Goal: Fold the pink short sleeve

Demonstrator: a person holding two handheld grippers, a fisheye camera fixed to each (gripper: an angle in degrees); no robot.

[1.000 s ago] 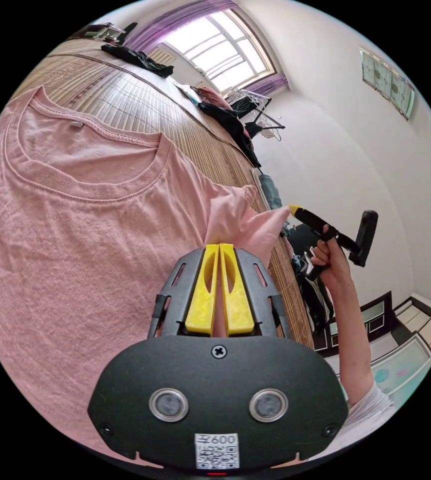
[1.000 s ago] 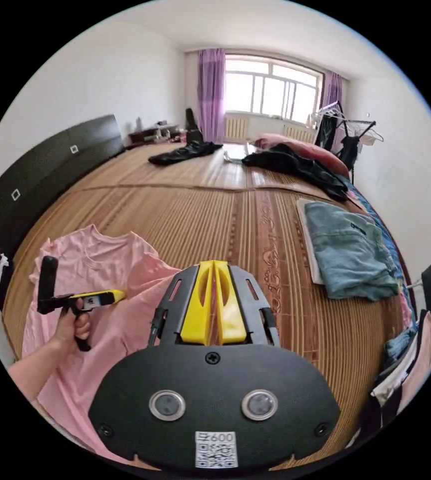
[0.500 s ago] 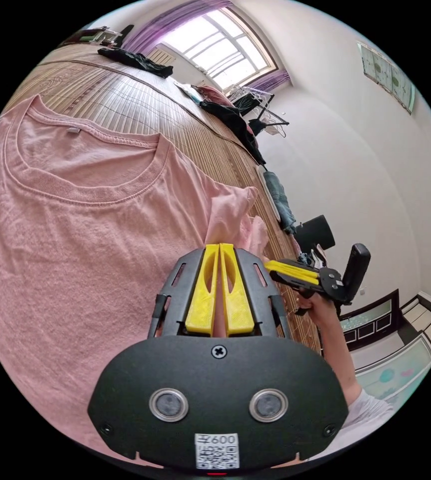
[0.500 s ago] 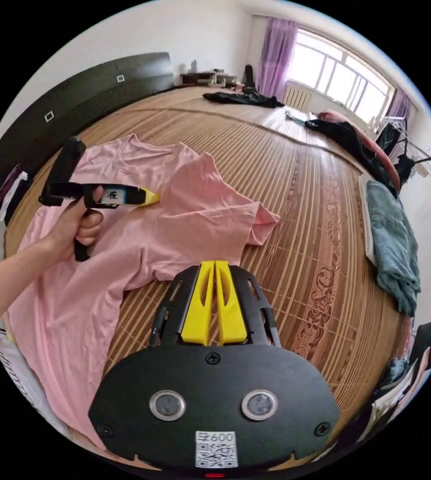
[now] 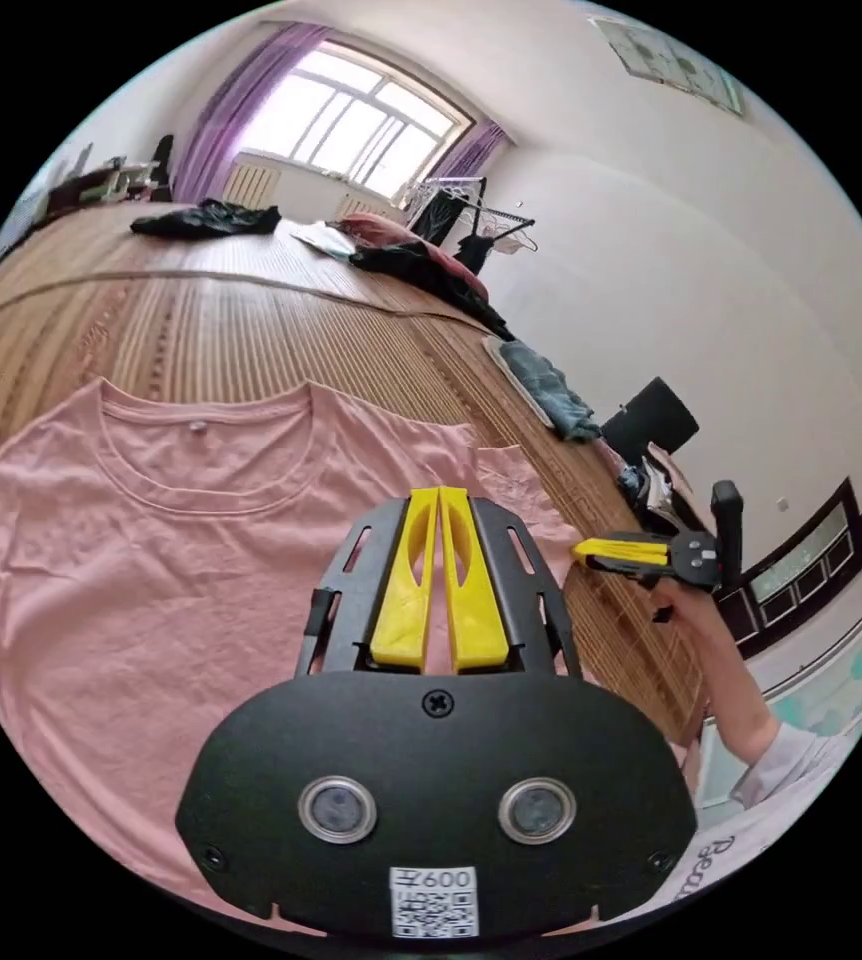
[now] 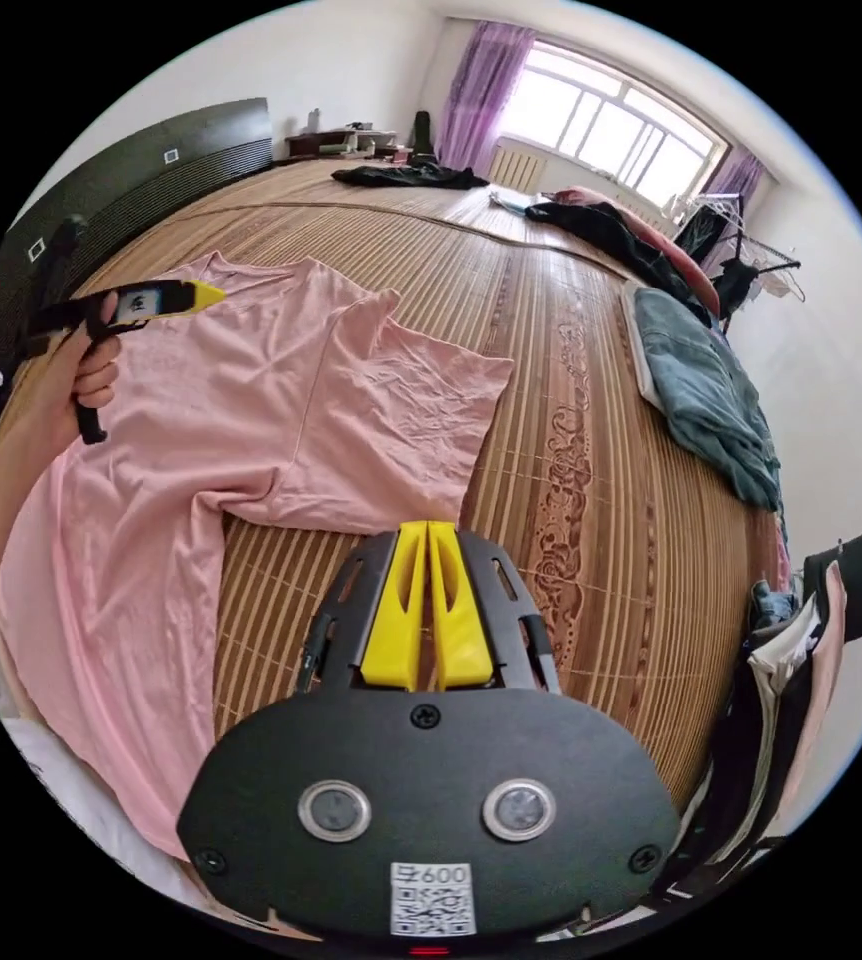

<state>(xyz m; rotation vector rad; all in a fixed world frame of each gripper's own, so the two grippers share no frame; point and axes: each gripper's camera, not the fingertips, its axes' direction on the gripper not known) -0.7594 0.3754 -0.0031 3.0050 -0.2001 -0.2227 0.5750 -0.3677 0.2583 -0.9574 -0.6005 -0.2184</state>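
The pink short-sleeve shirt [image 6: 281, 380] lies face up on a bamboo mat [image 6: 571, 420], one sleeve [image 6: 421, 400] spread out flat. In the left gripper view its collar [image 5: 201, 450] faces the window. My left gripper [image 5: 438, 495] hovers over the shirt's chest with its yellow jaws shut and no cloth between them. In the right gripper view, a hand holds the left gripper [image 6: 206, 293] above the shirt's far shoulder. My right gripper [image 6: 428, 530] is shut and holds nothing, above the mat just off the sleeve's hem. The right gripper [image 5: 591, 548] is held by a hand beside the shirt.
A folded blue-grey garment [image 6: 701, 390] lies at the mat's right side. Dark clothes [image 6: 601, 225] and another dark heap [image 6: 406, 175] lie near the window, by a clothes rack [image 6: 741, 260]. More clothes hang off the mat's edge [image 6: 791, 650]. A dark headboard [image 6: 151, 170] runs along the left.
The left gripper let go of the bunched sleeve, which now lies flat on the mat. Both grippers have drawn back from the shirt.
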